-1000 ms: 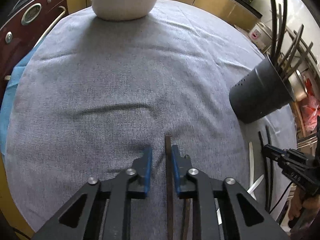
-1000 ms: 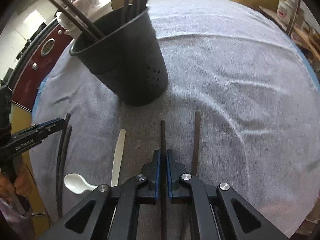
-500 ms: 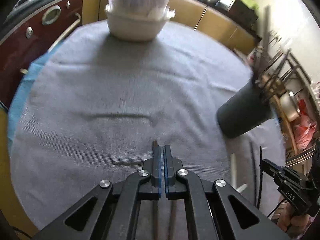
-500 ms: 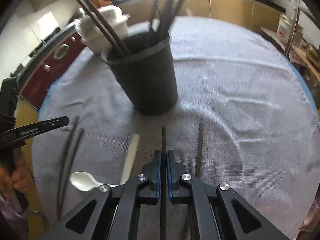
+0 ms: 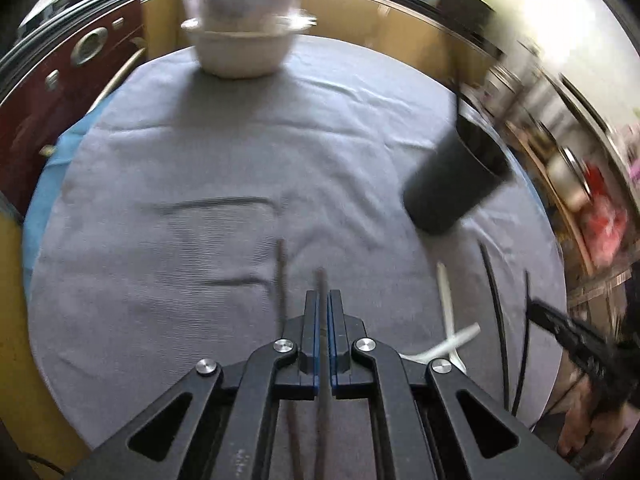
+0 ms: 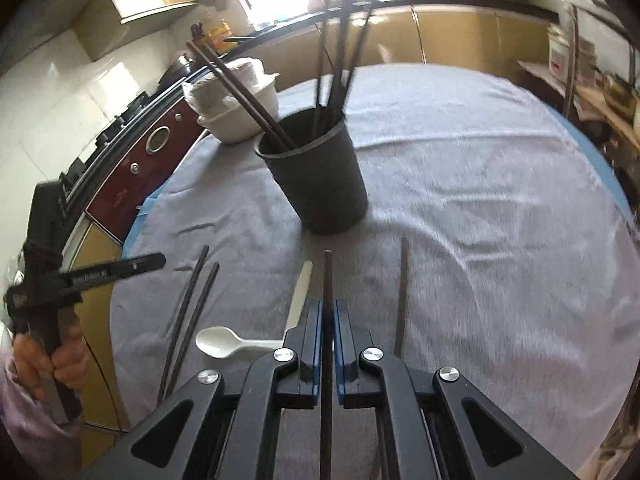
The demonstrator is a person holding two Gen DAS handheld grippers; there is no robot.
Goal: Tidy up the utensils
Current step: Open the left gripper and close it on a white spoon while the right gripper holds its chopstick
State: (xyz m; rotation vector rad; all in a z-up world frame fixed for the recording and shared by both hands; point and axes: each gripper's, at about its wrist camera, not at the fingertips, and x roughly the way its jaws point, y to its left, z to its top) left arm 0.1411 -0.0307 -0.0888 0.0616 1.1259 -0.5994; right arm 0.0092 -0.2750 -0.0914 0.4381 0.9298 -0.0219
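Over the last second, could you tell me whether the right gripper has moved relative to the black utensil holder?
Yes. The right gripper, shut on a chopstick, has pulled back and up: the black utensil holder now sits farther ahead and looks smaller.

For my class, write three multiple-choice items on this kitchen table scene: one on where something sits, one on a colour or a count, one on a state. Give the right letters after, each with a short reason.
1. Where does the white spoon lie?
A. Inside the holder
B. On the cloth, left of the right gripper
C. In the white bowl

2. What colour is the utensil holder?
A. Black
B. White
C. Red

3. What state is the right gripper in?
A. Wide open over the spoon
B. Shut on nothing
C. Shut on a chopstick

Answers:
1. B: the white spoon lies flat on the grey cloth, left of the right gripper.
2. A: the utensil holder is black, with dark chopsticks standing in it.
3. C: a chopstick runs out between the closed fingers; the left gripper likewise grips a brown chopstick.
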